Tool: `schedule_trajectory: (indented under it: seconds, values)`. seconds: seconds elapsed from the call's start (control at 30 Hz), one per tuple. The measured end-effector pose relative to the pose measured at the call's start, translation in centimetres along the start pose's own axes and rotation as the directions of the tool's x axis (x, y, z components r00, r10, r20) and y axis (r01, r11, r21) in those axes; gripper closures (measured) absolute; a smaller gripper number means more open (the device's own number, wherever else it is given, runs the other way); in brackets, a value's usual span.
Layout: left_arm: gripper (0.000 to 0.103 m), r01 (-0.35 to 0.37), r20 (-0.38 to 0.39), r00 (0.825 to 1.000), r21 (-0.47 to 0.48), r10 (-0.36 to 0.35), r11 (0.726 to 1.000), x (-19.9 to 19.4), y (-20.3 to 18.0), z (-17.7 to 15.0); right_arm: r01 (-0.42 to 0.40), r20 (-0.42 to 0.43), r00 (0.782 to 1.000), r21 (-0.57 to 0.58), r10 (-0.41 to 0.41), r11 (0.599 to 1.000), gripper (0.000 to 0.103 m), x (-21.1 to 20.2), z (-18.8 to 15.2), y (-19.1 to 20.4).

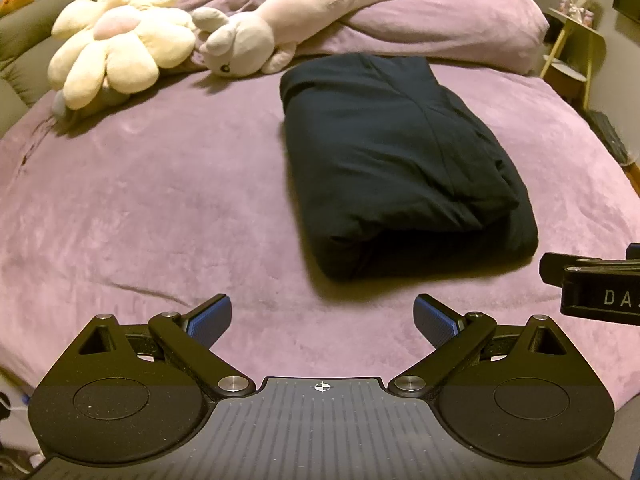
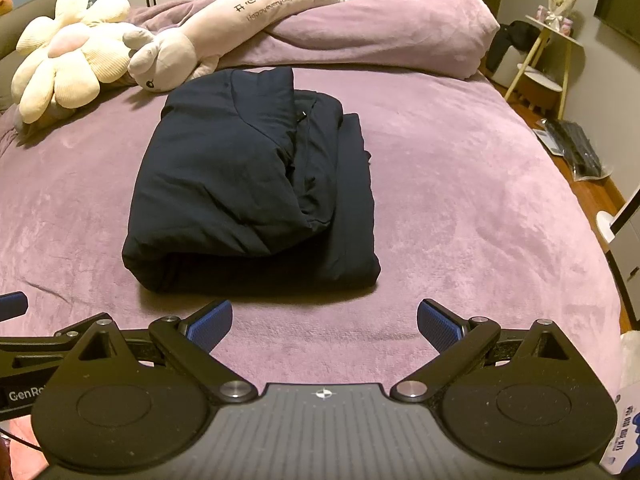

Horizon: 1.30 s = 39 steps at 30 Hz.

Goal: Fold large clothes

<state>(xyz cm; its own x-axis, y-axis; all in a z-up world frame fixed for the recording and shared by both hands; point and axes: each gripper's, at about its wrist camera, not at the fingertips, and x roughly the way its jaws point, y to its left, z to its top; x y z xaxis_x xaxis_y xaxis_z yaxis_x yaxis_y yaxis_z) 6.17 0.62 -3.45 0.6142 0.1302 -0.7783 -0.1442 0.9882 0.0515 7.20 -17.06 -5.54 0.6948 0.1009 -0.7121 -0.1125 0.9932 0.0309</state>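
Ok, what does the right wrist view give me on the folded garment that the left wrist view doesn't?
Only the right wrist view shows the stepped layers along the dark folded garment's right side, plus the left gripper's blue pad at the frame edge. Only the left wrist view shows the right gripper's black body near the garment's front right corner. Both show the garment folded on the purple bed, flower plush behind, and both grippers open and empty.

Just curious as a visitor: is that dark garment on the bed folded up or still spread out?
Folded. The dark garment lies as a compact layered bundle on the purple bedspread, with stacked edges showing at its near end.
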Motion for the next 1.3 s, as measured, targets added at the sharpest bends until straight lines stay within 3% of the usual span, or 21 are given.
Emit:
schedule_trajectory:
  seconds: [1.3]
  values:
    - [0.003, 0.001, 0.000, 1.000, 0.008, -0.001, 1.000, -0.04, -0.46, 0.37, -0.005, 0.011, 1.000, 0.010, 0.005, 1.000, 0.004, -0.07, 0.12, -0.32]
